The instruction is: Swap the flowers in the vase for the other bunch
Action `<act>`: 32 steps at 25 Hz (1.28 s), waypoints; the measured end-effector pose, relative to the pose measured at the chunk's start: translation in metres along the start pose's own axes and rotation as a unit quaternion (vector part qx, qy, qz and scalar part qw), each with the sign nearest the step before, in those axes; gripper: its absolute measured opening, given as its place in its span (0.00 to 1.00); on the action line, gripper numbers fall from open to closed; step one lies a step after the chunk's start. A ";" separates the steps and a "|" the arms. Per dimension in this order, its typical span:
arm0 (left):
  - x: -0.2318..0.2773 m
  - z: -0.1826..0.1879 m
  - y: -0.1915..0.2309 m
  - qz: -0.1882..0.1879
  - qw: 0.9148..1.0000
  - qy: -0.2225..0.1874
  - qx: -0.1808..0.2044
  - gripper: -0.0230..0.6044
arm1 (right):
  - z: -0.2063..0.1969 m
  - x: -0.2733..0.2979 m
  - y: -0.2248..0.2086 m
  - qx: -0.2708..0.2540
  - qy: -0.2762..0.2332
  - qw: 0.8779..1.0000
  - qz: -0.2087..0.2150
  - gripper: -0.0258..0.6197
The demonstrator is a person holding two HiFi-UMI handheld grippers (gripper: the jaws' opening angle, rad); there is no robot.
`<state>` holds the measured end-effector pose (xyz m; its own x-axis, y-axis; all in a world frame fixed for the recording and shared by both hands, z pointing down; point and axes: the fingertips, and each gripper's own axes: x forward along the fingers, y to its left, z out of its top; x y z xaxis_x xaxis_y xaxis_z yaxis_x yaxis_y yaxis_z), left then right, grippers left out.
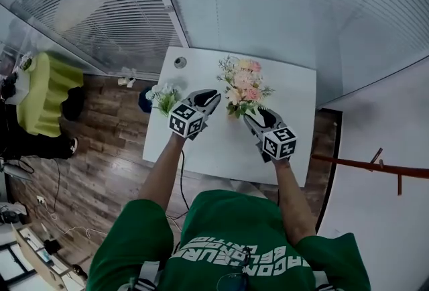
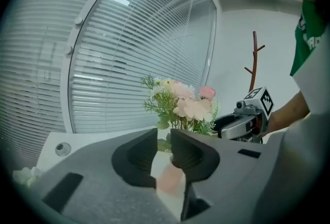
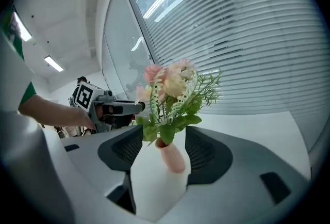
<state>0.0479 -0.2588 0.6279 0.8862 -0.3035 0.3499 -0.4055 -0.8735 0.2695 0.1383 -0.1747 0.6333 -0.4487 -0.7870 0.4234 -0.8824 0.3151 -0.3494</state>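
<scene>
Right tool [image 1: 255, 117] is wide open and empty. The pink vase [image 3: 172, 158] stands mid-desk [image 1: 221, 149], lined up with its gap, pads not on it. Left tool [image 2: 164, 138] is barely cracked, empty, just left of the pink bouquet [image 1: 243, 85].

Suggest: right clamps the vase body low. Left opens wider, takes the stems at the neck, pulls straight up. White bunch [image 1: 163, 96] waits at the desk's left edge.

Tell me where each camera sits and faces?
Head view: on the head, looking steeply down at white table; forearms, green shirt, left gripper, right gripper show.
Left gripper view: on that gripper, facing the pink bouquet past its jaws.
Right gripper view: likewise, facing the pink vase between its jaws.
Gripper views share the bouquet.
</scene>
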 end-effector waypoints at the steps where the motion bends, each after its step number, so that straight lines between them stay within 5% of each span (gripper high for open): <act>1: 0.004 -0.001 0.000 -0.011 1.000 0.005 -0.005 0.19 | 0.001 0.003 -0.001 0.005 -0.001 1.000 0.005 0.42; 4: 0.016 -0.005 0.000 -0.045 0.999 0.024 -0.008 0.30 | 0.003 0.010 -0.002 0.016 -0.005 1.000 0.022 0.46; 10: 0.033 -0.003 -0.002 -0.090 0.995 0.031 -0.003 0.37 | 0.002 0.020 0.000 0.024 -0.002 0.999 0.041 0.49; 25: 0.052 -0.010 -0.034 -0.187 0.981 0.056 0.013 0.37 | 0.019 0.033 -0.010 0.038 -0.004 0.997 0.063 0.48; 32: 0.056 -0.012 -0.040 -0.199 0.978 0.054 0.018 0.34 | 0.018 0.037 -0.016 0.037 -0.005 0.998 0.050 0.33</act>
<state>0.1111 -0.2362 0.6469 0.9424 0.1033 0.3182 -0.0238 -0.9280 0.3719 0.1385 -0.2184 0.6400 -0.5329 -0.7583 0.3755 -0.8197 0.3526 -0.4514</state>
